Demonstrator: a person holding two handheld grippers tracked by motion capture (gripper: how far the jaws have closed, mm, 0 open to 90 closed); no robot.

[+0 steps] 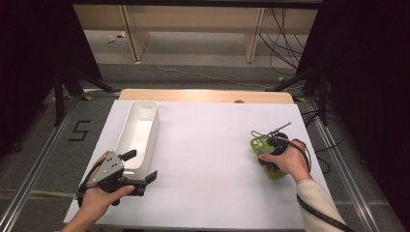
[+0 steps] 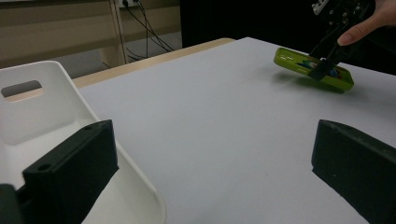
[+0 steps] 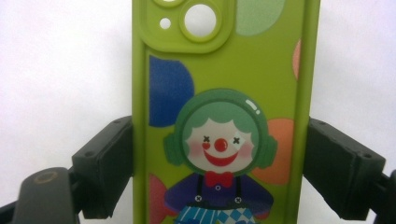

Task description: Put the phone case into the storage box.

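Observation:
A lime-green phone case [image 3: 224, 79] printed with a clown lies between my right gripper's [image 3: 219, 158] jaws, and both pads press on its long edges. In the high view the case [image 1: 258, 143] sits at the table's right side under my right gripper [image 1: 269, 157] and the hand holding it. From the left gripper view the case [image 2: 289, 58] looks tilted, one end raised off the sheet. My left gripper [image 1: 140, 166] is open at the near end of a white bin [image 1: 153, 130]. One of its jaws hangs over the bin's rim [image 2: 46, 107] and nothing is between them.
A white sheet [image 1: 208, 159] covers the table, with a wooden edge [image 1: 203, 95] at the far side. The long white bin stands along the left side. Cables [image 1: 285, 38] and dark stands lie on the floor beyond the table.

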